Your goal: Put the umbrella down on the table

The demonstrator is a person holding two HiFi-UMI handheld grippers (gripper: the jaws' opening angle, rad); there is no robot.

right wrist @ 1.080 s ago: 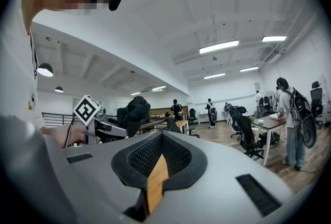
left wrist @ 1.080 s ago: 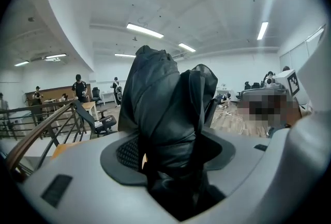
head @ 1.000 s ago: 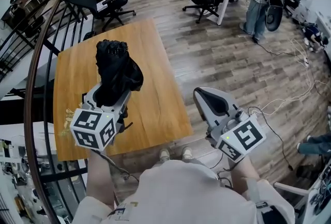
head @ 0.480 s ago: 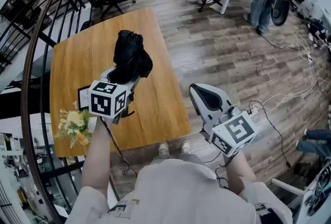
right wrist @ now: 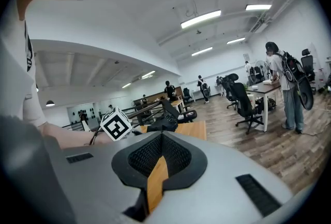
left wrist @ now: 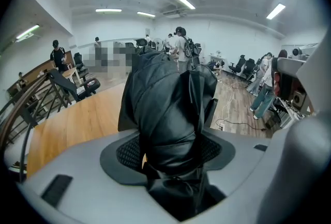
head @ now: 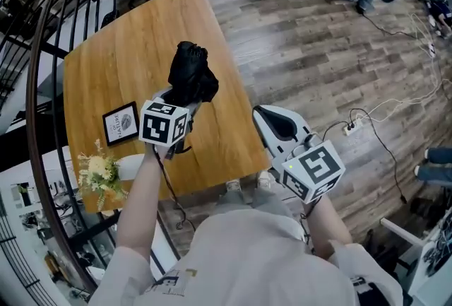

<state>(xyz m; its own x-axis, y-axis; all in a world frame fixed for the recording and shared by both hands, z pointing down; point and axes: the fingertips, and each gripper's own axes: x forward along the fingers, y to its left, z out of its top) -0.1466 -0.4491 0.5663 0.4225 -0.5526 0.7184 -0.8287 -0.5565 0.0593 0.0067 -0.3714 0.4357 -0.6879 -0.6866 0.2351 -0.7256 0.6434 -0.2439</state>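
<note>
Umbrella (head: 191,75), black and folded, was clamped in my left gripper (head: 178,97) above the wooden table (head: 113,50), not yet set down. My right gripper (head: 272,122) hung off the edge, jaws together, holding nothing. Next, I judged: lower it, then release.

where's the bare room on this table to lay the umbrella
Bare: the whole far half of the table, beyond the framed picture, from the railing side to the right edge. Crowded: the near left corner, where the framed picture and the flowers stand.
</note>
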